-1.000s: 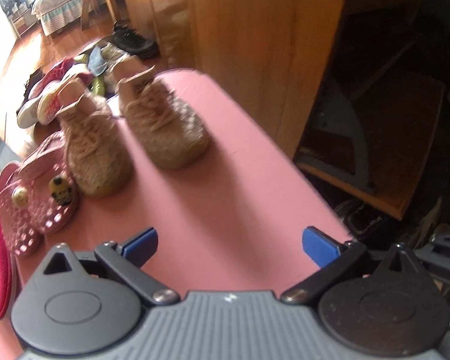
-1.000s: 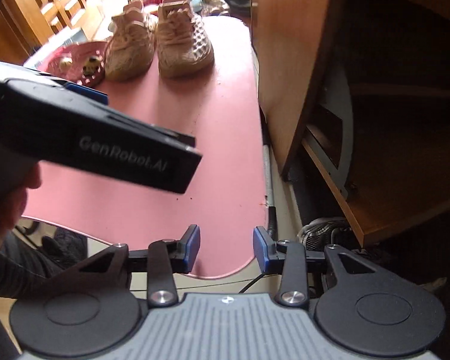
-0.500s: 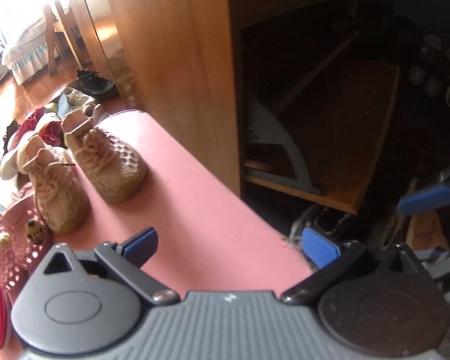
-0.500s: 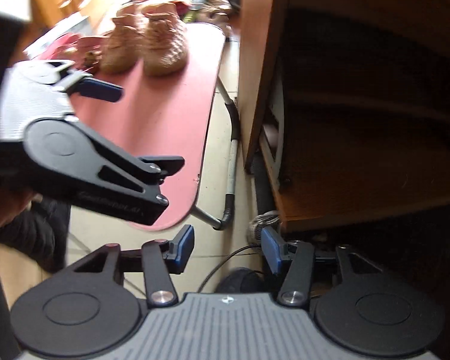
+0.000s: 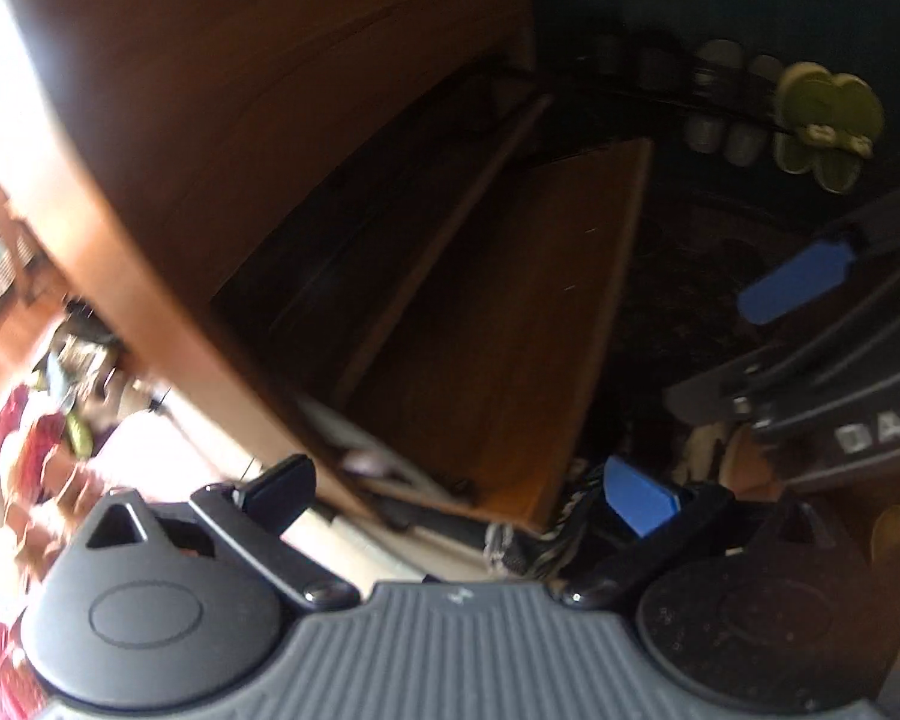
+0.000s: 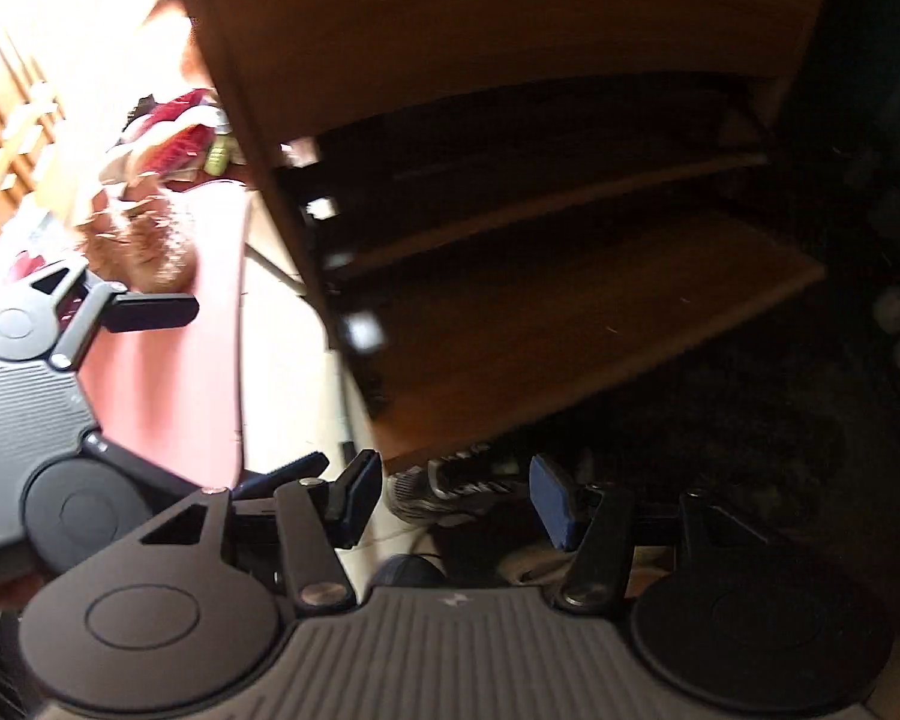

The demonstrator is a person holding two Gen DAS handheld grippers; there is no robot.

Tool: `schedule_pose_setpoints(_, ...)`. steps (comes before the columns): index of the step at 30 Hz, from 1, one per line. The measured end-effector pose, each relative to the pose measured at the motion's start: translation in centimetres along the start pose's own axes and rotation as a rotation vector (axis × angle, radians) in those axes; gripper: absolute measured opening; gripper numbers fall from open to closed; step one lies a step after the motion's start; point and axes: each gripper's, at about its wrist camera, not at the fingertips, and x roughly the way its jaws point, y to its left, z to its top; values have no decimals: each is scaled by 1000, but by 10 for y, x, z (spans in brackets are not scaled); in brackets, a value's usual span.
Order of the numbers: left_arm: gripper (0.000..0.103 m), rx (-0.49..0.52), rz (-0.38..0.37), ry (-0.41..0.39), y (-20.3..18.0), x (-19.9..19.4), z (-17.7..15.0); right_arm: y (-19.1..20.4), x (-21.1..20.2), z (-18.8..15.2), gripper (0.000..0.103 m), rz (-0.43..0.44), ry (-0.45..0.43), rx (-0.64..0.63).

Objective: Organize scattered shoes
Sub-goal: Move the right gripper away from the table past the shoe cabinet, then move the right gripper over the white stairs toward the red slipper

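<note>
With both jaws spread and empty, lower the right gripper (image 6: 450, 495) squarely over the sneaker (image 6: 444, 489) (dim under the shelf (image 6: 570, 324)), left gripper (image 5: 459, 489) standing clear.

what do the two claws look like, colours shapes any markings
Both match. The left claw and right claw each have a grey ribbed body, two round black discs and black linkage arms with silver rivets. The fingers carry blue pads. White lettering shows on the side of the right claw's body, cut off by the left view's edge. No cables or sleeves are visible.
</note>
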Motion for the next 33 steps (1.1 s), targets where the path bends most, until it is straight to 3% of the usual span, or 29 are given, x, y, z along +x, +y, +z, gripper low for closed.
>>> schedule_pose_setpoints(7, 103, 80, -37, -22, -31, -4, 22, -30, -27, -12, 53, -39, -24, -18)
schedule_pose_setpoints(12, 103, 159, -14, -55, -56, -6, 45, -53, -34, -22, 41, -68, -51, 58)
schedule_pose_setpoints(18, 102, 304, -15, -90, -95, -4, 67, -79, -39, -31, 35, -89, -75, 151)
schedule_pose_setpoints(20, 101, 341, -34, -95, -108, -2, 71, -87, -39, -33, 22, -101, -82, 158)
schedule_pose_setpoints(24, 87, 376, -75, -90, -126, 1, 79, -101, -31, -35, 13, -127, -86, 180)
schedule_pose_setpoints(30, 72, 465, -107, -93, -159, -1, 85, -119, -35, -50, 9, -138, -97, 220)
schedule_pose_setpoints(33, 70, 520, -113, -109, -178, -5, 87, -127, -40, -61, 9, -149, -99, 230)
